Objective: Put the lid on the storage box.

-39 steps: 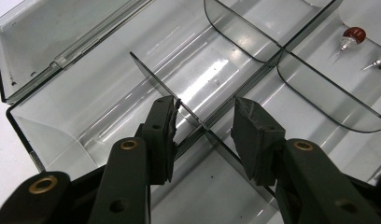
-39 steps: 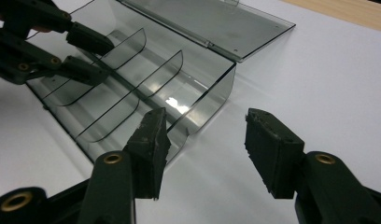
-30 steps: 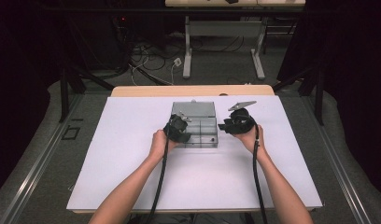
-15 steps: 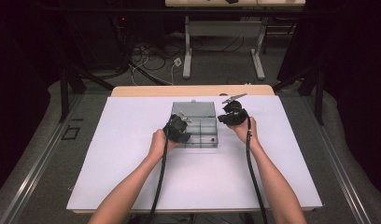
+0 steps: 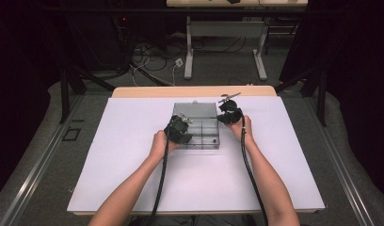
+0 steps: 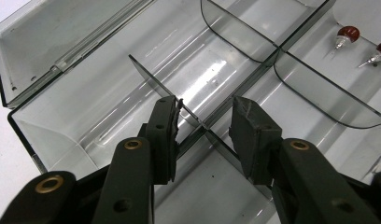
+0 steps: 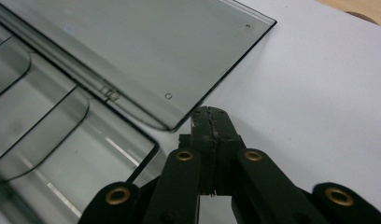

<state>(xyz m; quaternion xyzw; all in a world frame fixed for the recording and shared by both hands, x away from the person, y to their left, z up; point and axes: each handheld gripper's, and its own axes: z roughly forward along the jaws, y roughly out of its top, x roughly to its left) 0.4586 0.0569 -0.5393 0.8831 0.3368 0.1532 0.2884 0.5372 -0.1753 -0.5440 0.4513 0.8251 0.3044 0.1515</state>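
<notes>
The clear smoked-plastic compartment box [image 5: 196,128] lies open on the white table cover [image 5: 115,155], between the two grippers, its lid [image 7: 146,51] folded back flat beyond the tray. The left gripper [image 6: 205,126] hangs over the tray's near-left part with its jaws partly apart, straddling a thin internal divider [image 6: 151,81] without the pads visibly pressing on it, so it holds nothing. Farther along from it, in a compartment ahead and to its right in the left gripper view, sit two small red-headed bulbs [image 6: 361,44]. The right gripper [image 7: 212,122] has just been closing and its jaws now meet pad to pad with nothing between them; their tips rest just beside the near corner of the lid, on the table cover, with the tray's rounded corner [image 7: 149,151] off to the left of its jaws. The box looks light, rigid and glossy, so it will likely skate on the smooth cover if pushed from one side, and its thin walls and dividers may flex or crack under a hard pinch. The hinge line [image 7: 109,95] seems the weakest spot. A sound hold would be on the lid's free edge or corner, nipped lightly across its thickness, while the other gripper steadies an outer tray wall rather than a divider. The loose bulbs will roll if the tray is tipped or jolted.
</notes>
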